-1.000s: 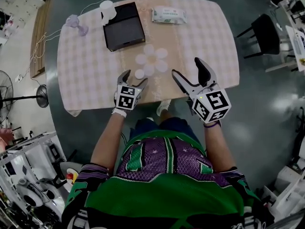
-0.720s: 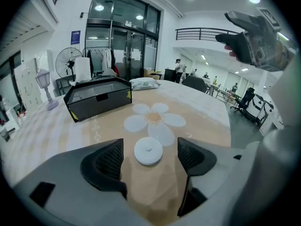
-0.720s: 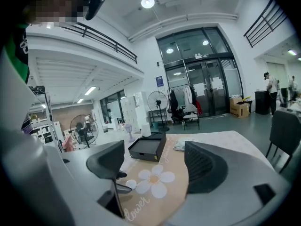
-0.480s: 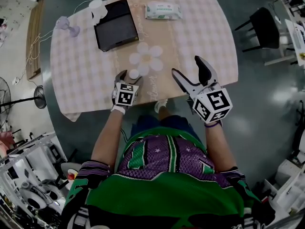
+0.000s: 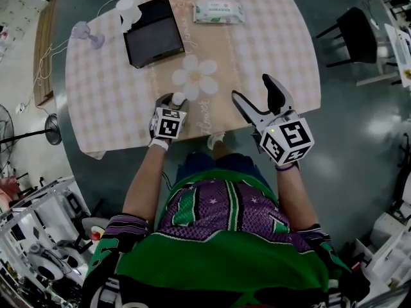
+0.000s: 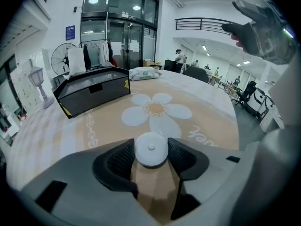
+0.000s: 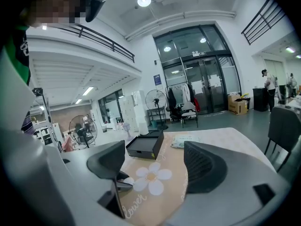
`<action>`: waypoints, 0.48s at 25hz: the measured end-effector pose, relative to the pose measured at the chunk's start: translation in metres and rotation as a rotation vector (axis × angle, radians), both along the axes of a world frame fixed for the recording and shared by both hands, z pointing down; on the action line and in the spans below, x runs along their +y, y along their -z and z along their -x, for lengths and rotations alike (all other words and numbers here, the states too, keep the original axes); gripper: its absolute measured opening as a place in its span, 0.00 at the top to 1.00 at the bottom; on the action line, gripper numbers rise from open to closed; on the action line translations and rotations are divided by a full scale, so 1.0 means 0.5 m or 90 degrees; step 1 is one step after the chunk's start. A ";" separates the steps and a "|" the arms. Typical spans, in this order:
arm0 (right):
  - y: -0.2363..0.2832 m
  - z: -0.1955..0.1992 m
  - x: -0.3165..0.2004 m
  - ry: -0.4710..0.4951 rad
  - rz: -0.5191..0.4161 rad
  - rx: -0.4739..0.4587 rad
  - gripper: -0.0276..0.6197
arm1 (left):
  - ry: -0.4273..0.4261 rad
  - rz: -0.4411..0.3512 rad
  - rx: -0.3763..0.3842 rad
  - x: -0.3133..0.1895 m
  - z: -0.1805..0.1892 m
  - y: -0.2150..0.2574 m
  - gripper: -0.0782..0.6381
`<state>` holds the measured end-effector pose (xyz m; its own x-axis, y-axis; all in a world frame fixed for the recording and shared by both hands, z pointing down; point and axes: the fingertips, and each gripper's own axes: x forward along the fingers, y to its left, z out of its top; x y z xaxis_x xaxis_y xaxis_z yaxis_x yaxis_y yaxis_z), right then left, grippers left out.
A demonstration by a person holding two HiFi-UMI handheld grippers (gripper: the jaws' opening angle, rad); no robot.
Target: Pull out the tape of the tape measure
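The tape measure (image 6: 151, 152) is a small round white disc lying on the table (image 5: 270, 43) just below the printed flower (image 5: 194, 76). My left gripper (image 6: 151, 147) is low over it, jaws closing, with both dark pads against the disc's sides. In the head view the left gripper (image 5: 172, 100) covers most of the tape measure (image 5: 178, 99) near the table's front edge. My right gripper (image 5: 252, 88) hovers above the front edge to the right, open and with nothing between its fingers. No tape shows outside the case.
A black box (image 5: 153, 32) stands at the back left, with a white wipes pack (image 5: 219, 10) to its right and a small lamp (image 5: 87, 33) at the far left corner. A black chair (image 5: 356, 43) stands off the table's right side.
My left gripper has moved forward and down onto the white disc, and its jaws have narrowed around it. The right gripper has stayed where it was, open.
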<state>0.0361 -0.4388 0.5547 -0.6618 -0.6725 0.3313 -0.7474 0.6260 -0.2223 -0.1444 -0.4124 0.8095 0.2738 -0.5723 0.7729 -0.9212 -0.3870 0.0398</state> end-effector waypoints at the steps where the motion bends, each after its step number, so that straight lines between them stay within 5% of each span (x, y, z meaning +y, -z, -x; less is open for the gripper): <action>1: 0.000 0.001 0.000 0.001 0.000 0.000 0.37 | 0.001 0.004 0.000 0.002 0.000 -0.001 0.54; 12: 0.019 0.007 0.016 -0.001 -0.010 0.009 0.37 | -0.016 0.011 0.025 0.025 -0.011 0.052 0.55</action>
